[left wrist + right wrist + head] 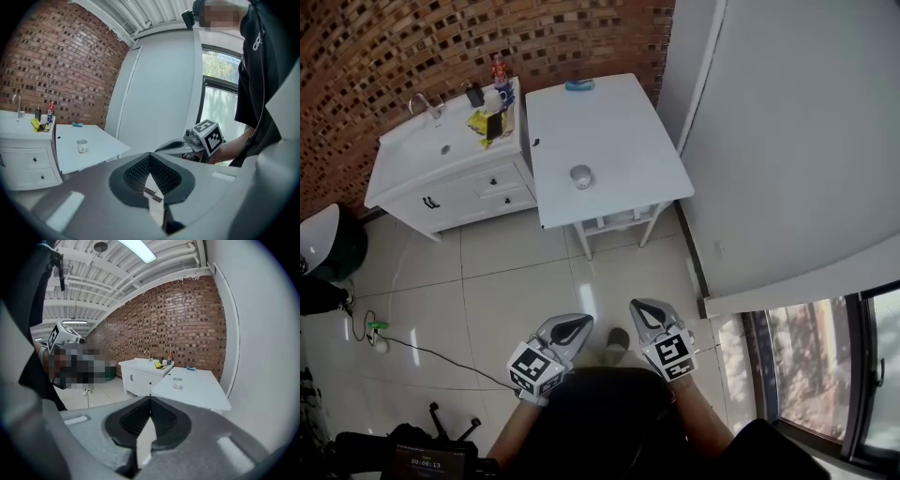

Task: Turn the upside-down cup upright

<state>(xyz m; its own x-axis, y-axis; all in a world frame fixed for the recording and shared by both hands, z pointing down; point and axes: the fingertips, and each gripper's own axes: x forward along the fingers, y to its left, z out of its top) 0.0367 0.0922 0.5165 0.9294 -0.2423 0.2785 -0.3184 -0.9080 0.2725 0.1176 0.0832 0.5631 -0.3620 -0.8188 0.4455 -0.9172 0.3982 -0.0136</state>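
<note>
A small pale cup [581, 175] stands near the middle of a white table [628, 131], far ahead of me; at this distance I cannot tell which way up it is. It shows as a small cup [82, 146] in the left gripper view and as a distant cup [177, 383] in the right gripper view. My left gripper [579, 323] and right gripper [639, 306] are held close to my body over the tiled floor, well short of the table. The left gripper [150, 155] and the right gripper [150, 399] both have their jaws closed together with nothing between them.
A white vanity [464, 183] with a sink, bottles and a yellow cloth stands against the brick wall, left of the table. A teal object [579, 85] lies at the table's far end. A white partition [787, 141] runs along the right. Cables [403, 342] and a dark bin [333, 246] are on the left floor.
</note>
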